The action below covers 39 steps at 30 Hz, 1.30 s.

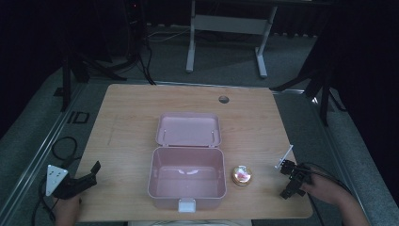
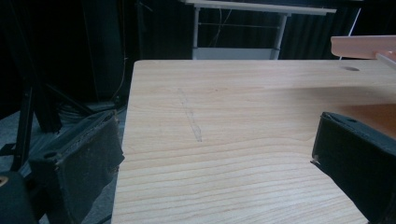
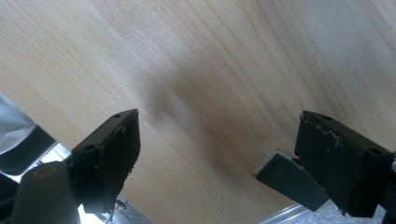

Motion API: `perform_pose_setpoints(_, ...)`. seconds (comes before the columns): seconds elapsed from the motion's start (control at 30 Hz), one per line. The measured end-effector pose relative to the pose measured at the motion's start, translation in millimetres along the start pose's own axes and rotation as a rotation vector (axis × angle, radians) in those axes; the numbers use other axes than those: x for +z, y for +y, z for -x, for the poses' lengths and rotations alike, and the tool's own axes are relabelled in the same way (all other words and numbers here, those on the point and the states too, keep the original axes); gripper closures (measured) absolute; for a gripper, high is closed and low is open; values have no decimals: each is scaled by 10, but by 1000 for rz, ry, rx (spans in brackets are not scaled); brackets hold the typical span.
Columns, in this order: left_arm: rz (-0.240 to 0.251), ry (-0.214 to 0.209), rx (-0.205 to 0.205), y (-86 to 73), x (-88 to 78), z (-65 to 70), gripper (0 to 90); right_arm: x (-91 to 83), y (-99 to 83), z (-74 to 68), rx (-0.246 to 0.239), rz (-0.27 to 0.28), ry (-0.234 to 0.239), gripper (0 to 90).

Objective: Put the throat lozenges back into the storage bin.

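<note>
- A pink box (image 1: 187,178) sat open mid-table (image 1: 122,122), lid (image 1: 188,129) back.
- A small round tin (image 1: 241,175) stood just beside its right wall.
- The left gripper (image 1: 87,178) rested wide apart, empty, at the near-left corner.
- The right gripper (image 1: 291,178) gaped wide, empty, near the right edge.

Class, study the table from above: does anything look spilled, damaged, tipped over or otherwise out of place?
Nothing stands out. The pink box sits square near the table's front edge, its lid laid open flat behind it and its inside bare. A small round item rests beside it. The left gripper and right gripper are open, holding nothing.
</note>
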State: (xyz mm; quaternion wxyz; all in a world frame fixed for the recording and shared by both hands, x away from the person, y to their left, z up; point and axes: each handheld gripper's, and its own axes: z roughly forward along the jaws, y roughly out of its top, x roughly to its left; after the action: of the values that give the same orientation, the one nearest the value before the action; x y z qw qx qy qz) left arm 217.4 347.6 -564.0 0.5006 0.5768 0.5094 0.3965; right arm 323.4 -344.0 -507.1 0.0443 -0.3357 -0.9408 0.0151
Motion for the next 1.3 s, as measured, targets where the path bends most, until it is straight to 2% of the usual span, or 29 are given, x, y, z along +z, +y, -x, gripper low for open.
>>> perform_pose_setpoints(0.27, 0, -1, 1, 0, 0, 0, 20, -111, 100, -19, -42, -6, 8, 134)
perform_pose_setpoints(0.3, 0, -2, -1, 0, -1, -1, 20, -130, 145, -54, -74, -12, -11, 137)
perform_pose_setpoints(0.33, 0, -3, -2, 0, -1, -2, 20, -138, 169, -74, -95, -10, -11, 137)
perform_pose_setpoints(0.37, 0, -3, -2, 0, -1, -2, 20, -145, 196, -92, -98, -7, 10, 134)
perform_pose_setpoints(0.43, -1, -4, -2, 0, 0, -2, 20, -156, 252, -133, -129, -1, 9, 135)
perform_pose_setpoints(0.47, -1, -4, -2, 0, 0, -2, 20, -156, 252, -133, -129, -1, 9, 135)
perform_pose_setpoints(0.5, -1, -6, -2, 0, -1, -3, 20, -161, 309, -171, -158, 0, 8, 135)
perform_pose_setpoints(0.73, -1, -8, -2, 0, -1, -4, 20, -167, 516, -275, -217, -5, 15, 140)
perform_pose_setpoints(0.77, -1, -9, -3, 0, -1, -5, 20, -166, 595, -310, -244, -3, 18, 140)
perform_pose_setpoints(1.07, -1, -15, -4, 0, -4, -8, 20, -127, 986, -478, -352, -3, 6, 143)
perform_pose_setpoints(1.13, -1, -16, -3, 0, -5, -8, 20, -119, 1025, -497, -359, -3, 6, 143)
perform_pose_setpoints(1.3, 0, -19, -4, -1, -7, -9, 20, -54, 1233, -594, -413, -15, 4, 146)
